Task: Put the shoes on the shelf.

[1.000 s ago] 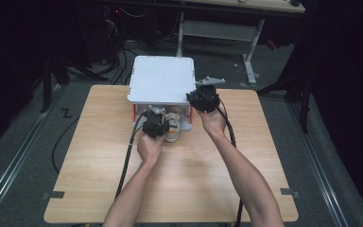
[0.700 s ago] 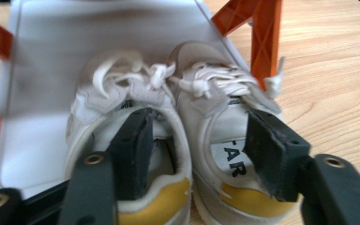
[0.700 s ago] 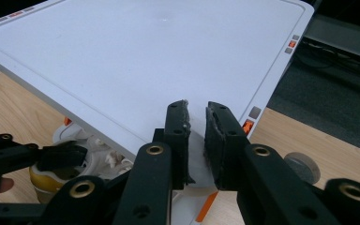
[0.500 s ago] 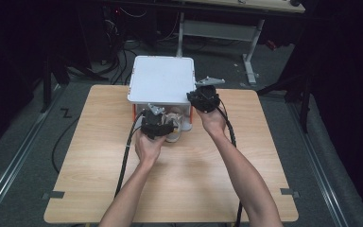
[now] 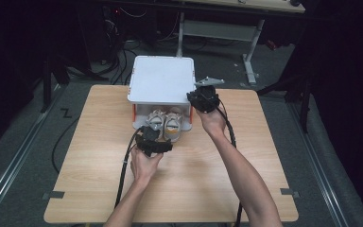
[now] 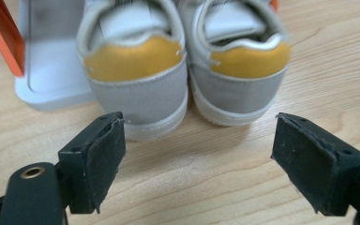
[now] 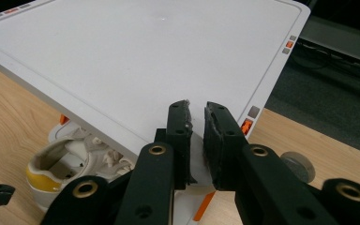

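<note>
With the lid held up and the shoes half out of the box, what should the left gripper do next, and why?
Probably ease the left gripper forward and shut it on the shoes. Its fingers are open, short of the heels, and the pair sits side by side between them. The right gripper is shut on the corner of the lid, so the box stays open for now.

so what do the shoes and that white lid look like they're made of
Shoes: seemingly grey canvas-like fabric heels with matte yellow collars and whitish rubbery sole rims, going by the woven look and stitching. White lid: probably moulded plastic, smooth and faintly glossy, with a soft light reflection and a raised border.
</note>
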`<action>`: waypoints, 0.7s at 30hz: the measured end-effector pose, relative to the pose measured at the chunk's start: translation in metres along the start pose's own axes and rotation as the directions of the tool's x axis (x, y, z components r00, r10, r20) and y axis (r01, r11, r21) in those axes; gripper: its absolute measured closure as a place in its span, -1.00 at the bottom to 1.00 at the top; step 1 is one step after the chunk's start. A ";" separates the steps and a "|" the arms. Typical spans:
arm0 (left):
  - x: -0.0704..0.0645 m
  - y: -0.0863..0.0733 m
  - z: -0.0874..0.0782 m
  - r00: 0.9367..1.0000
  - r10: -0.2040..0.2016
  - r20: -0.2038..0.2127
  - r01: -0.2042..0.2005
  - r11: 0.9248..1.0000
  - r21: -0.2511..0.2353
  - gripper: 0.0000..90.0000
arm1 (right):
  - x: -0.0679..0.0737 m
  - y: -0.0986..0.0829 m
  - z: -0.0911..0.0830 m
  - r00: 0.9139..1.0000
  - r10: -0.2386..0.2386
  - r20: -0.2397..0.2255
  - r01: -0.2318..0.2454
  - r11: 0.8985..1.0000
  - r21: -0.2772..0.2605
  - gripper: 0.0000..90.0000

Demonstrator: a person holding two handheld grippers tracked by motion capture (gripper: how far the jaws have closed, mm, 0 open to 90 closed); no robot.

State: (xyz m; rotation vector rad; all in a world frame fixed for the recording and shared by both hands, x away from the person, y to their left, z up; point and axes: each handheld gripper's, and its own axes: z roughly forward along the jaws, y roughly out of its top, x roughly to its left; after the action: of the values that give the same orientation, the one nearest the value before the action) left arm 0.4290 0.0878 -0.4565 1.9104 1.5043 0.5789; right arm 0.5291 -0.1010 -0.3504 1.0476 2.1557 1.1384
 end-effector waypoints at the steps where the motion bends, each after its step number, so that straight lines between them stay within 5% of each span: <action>1: 0.000 0.000 0.003 1.000 -0.011 0.001 0.011 1.000 0.005 -0.60 | 0.000 0.000 0.000 1.000 -0.001 0.001 0.001 1.000 0.001 0.79; 9: -0.005 0.005 0.015 0.997 -0.072 -0.033 0.071 0.997 -0.025 -0.52 | 0.001 0.000 0.000 1.000 -0.006 -0.001 0.006 1.000 0.002 0.80; 21: -0.007 0.025 0.033 0.994 -0.108 -0.032 0.107 0.994 -0.025 -0.48 | 0.001 0.001 0.000 1.000 -0.006 -0.003 0.006 1.000 0.006 0.83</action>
State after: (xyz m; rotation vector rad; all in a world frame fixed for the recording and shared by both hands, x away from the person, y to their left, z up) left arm 0.4666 0.0702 -0.4619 1.7984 1.6037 0.5795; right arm 0.5287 -0.1001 -0.3499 1.0424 2.1642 1.1317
